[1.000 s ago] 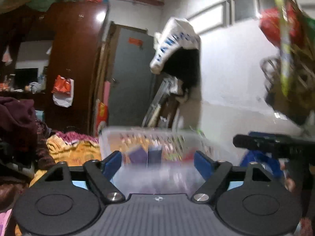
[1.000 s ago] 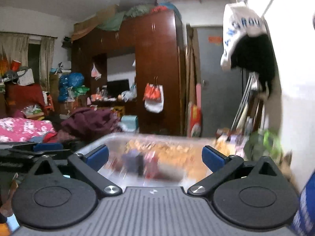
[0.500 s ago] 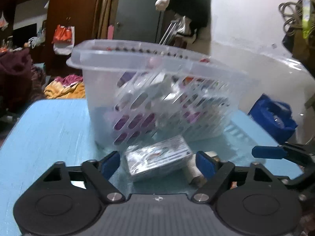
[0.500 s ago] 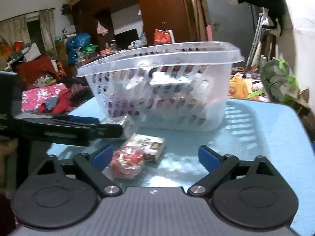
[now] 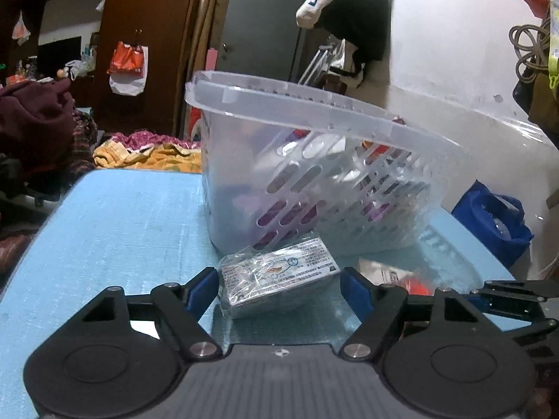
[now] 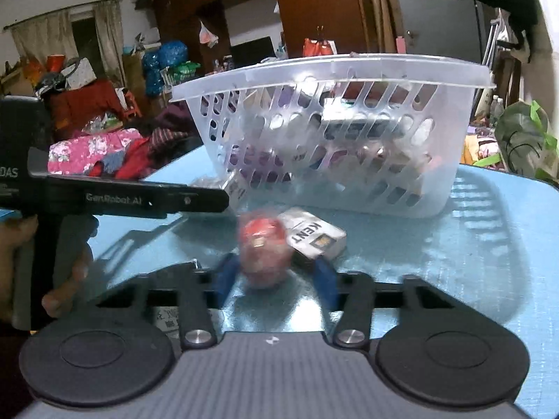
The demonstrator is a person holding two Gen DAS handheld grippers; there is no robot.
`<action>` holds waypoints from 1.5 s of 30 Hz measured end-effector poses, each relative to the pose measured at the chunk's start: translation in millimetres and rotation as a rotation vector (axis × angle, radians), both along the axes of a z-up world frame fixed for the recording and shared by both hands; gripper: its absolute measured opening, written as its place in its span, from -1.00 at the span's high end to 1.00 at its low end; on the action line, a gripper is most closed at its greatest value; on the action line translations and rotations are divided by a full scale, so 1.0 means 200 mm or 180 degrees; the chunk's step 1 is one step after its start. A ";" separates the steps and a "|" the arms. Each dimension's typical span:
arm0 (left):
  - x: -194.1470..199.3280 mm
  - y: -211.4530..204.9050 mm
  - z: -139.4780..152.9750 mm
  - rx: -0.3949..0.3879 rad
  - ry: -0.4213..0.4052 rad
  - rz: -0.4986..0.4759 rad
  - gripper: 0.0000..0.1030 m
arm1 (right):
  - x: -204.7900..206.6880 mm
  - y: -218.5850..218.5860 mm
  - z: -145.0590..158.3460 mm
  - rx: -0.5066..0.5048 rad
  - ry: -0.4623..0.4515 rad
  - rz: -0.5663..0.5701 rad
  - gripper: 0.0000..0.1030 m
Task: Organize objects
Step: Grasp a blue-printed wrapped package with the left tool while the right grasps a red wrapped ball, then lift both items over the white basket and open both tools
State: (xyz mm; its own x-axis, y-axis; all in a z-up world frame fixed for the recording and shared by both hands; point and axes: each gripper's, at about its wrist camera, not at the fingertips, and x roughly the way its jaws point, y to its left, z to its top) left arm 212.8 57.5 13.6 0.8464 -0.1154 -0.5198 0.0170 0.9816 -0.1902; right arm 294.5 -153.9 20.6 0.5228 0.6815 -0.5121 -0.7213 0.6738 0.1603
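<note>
Blue desk [image 6: 489, 244], cluttered room behind. Right gripper [image 6: 276, 279] fingers just closing, clenched on a red packet [image 6: 263, 248]; left gripper [image 5: 277, 288] fingers closing slightly, straddling a wrapped box [image 5: 276, 279], not gripping. KENT pack [image 6: 314, 237] beside the packet. Basket [image 6: 332, 70] beyond, holding items.

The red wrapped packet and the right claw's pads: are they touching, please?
Touching. In the right wrist view the right claw has just been closing, and both blue pads now sit against the sides of the red wrapped packet, no gap visible.
</note>
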 end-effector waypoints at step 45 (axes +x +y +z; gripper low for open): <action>-0.09 0.10 -0.01 -0.0517 -0.0580 -0.0275 -0.52 | -0.06 -0.26 0.02 0.0947 -0.0369 -0.0324 0.32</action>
State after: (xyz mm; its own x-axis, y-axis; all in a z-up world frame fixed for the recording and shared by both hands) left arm 194.3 78.5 12.6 0.9078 -0.2608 -0.3285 0.1478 0.9318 -0.3315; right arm 281.9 -205.3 23.9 0.6389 0.7336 -0.2316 -0.6777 0.6792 0.2818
